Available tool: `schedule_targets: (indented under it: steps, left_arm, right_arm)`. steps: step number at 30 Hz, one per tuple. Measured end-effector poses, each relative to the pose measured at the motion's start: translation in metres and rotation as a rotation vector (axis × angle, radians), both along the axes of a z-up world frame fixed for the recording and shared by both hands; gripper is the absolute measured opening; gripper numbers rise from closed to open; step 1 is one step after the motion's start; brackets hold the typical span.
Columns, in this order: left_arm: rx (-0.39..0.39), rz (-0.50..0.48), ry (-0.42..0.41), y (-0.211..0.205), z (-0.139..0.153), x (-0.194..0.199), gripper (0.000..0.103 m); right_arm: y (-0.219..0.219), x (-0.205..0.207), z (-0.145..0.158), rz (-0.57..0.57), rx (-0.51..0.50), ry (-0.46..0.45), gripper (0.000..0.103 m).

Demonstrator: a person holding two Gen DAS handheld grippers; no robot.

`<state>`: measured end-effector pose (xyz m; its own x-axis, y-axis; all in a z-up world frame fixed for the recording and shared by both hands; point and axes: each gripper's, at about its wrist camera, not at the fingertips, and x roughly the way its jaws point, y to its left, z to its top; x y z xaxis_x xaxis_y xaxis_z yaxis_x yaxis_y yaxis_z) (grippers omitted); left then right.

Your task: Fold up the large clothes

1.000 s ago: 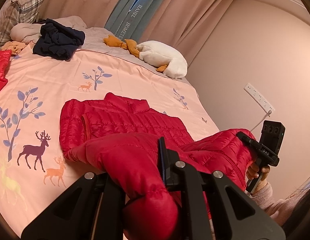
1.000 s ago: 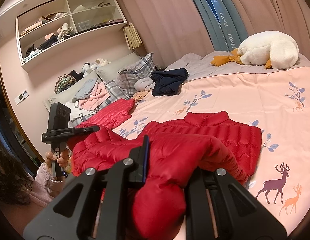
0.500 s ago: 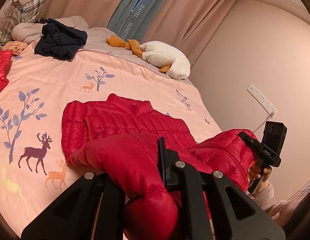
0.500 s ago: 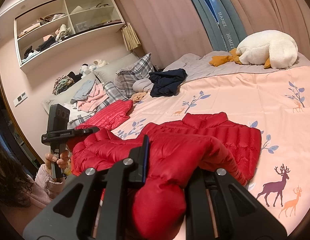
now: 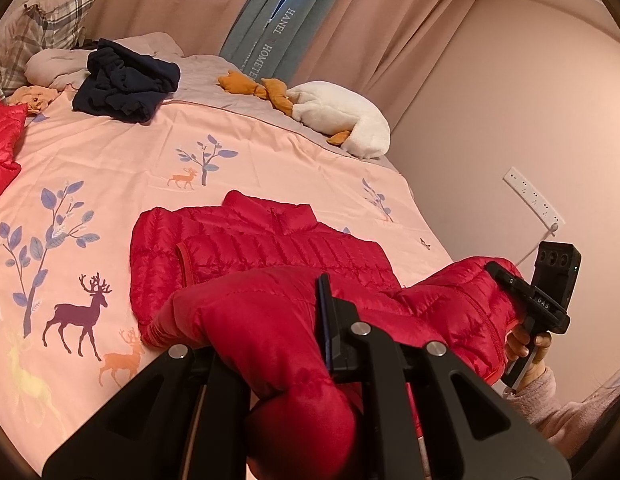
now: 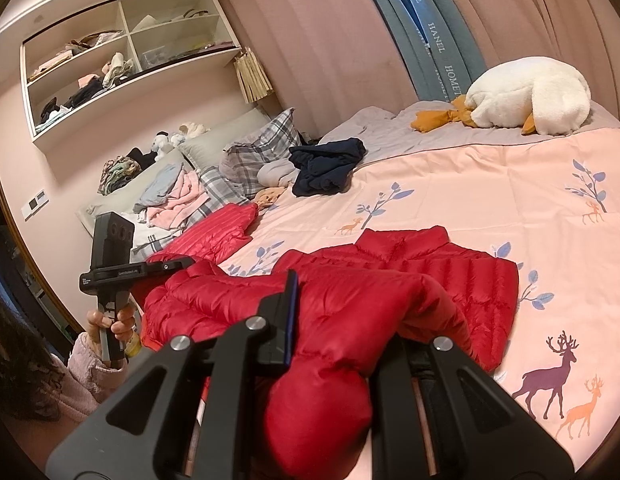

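Note:
A red puffer jacket [image 5: 270,240] lies on the pink bedspread [image 5: 110,160] with its collar at the far side. Its near part is lifted off the bed and bulges between both grippers. My left gripper [image 5: 270,320] is shut on one near corner, with red cloth bunched over its fingers. In the same view my right gripper [image 5: 495,270], held in a hand, grips the other corner at the right. In the right wrist view the right gripper [image 6: 341,312] is shut on the jacket [image 6: 429,272]. The left gripper [image 6: 188,263] holds the cloth at the left.
A navy garment [image 5: 126,84], a white plush goose [image 5: 341,120] and plaid pillows [image 6: 262,152] lie at the far side of the bed. A second red jacket [image 6: 214,232] lies beside a pile of clothes [image 6: 174,196]. Wall shelves [image 6: 122,52] hang above. A wall socket [image 5: 533,200] sits beside the bed.
Both grippers keep their hold on the jacket's near part. The views have barely shifted.

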<state>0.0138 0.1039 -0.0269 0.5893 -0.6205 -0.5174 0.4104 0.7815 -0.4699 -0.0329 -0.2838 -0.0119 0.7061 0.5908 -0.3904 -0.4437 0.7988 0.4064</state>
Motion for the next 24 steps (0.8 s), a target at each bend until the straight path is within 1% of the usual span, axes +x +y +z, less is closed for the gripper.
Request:
schedule_targets:
  steps: [24]
  left_arm:
    - [0.076, 0.047, -0.002, -0.009, -0.006, 0.021, 0.012]
  right_arm:
    - [0.013, 0.001, 0.0, -0.053, -0.004, 0.018, 0.014]
